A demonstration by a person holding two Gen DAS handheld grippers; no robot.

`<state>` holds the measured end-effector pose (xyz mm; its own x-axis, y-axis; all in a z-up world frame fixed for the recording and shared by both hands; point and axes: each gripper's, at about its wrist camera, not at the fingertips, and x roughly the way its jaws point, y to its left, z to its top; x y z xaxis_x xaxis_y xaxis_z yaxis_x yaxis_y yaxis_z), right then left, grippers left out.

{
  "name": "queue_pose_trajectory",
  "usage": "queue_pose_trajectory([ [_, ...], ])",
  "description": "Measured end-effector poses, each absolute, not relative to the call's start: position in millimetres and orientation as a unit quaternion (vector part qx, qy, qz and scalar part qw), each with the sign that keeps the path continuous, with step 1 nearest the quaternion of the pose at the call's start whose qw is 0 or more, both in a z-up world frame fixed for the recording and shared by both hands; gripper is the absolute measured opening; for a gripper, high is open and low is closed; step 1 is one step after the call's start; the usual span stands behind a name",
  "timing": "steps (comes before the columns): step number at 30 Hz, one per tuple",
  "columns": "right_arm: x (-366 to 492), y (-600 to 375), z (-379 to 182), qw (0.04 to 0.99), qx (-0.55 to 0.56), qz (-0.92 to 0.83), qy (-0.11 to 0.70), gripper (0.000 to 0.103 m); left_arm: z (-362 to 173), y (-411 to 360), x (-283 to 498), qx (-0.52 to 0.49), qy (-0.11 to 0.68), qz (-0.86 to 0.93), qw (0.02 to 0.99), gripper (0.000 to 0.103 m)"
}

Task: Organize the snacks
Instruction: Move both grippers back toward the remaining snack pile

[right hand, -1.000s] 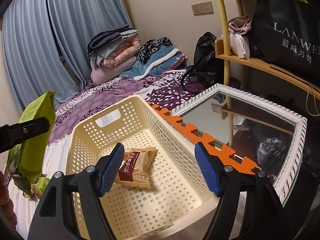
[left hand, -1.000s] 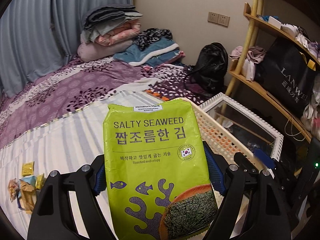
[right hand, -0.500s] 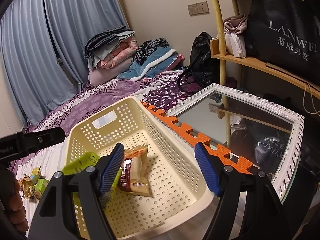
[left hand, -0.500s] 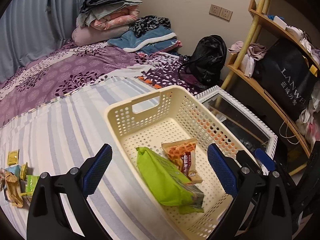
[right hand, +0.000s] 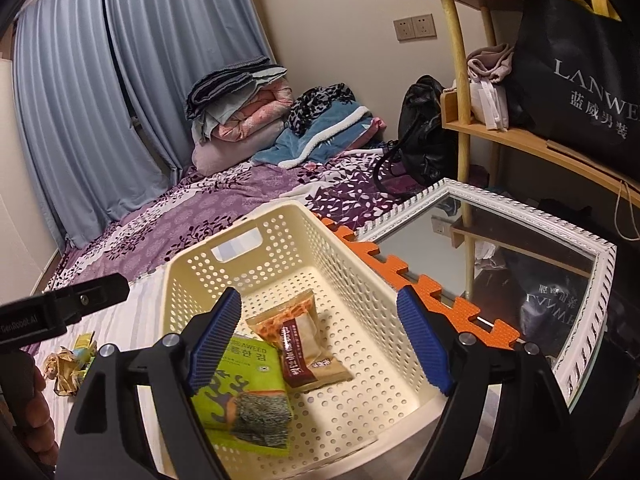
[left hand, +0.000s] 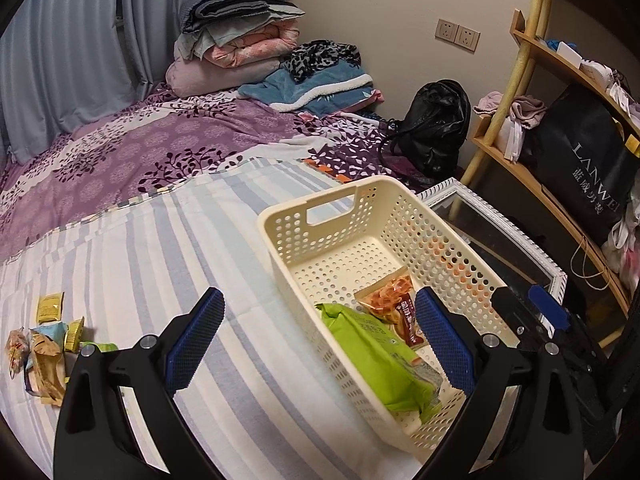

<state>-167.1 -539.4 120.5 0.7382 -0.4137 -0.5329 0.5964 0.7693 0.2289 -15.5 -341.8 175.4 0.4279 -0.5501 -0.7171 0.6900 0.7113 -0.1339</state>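
Note:
A cream perforated basket (left hand: 344,216) (right hand: 280,232) stands on the striped bedsheet. Inside it lie a green salty seaweed bag (left hand: 372,356) (right hand: 244,384) and an orange-brown snack packet (left hand: 400,308) (right hand: 304,344). My left gripper (left hand: 316,340) is open and empty, above the basket's left wall. My right gripper (right hand: 320,340) is open and empty, over the basket's near end. A pile of small snack packets (left hand: 44,340) (right hand: 72,360) lies on the sheet to the left.
A white-framed mirror (right hand: 500,264) lies flat to the right of the basket, with orange foam mat edging (right hand: 420,284) between them. A wooden shelf with a black bag (right hand: 580,64) stands at the right. Folded blankets (left hand: 240,40) and a black backpack (left hand: 436,124) are at the back.
My left gripper opened and dropped the green seaweed bag into the basket, then drew back to the left. My right gripper stayed open over the basket.

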Motion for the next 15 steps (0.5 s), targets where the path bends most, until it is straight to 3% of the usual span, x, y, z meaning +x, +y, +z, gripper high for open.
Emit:
queue_pose_trajectory([
  [15, -130, -475, 145, 0.938, 0.149, -0.209, 0.233, 0.085, 171, -246, 23, 0.042, 0.398, -0.295, 0.867, 0.097],
])
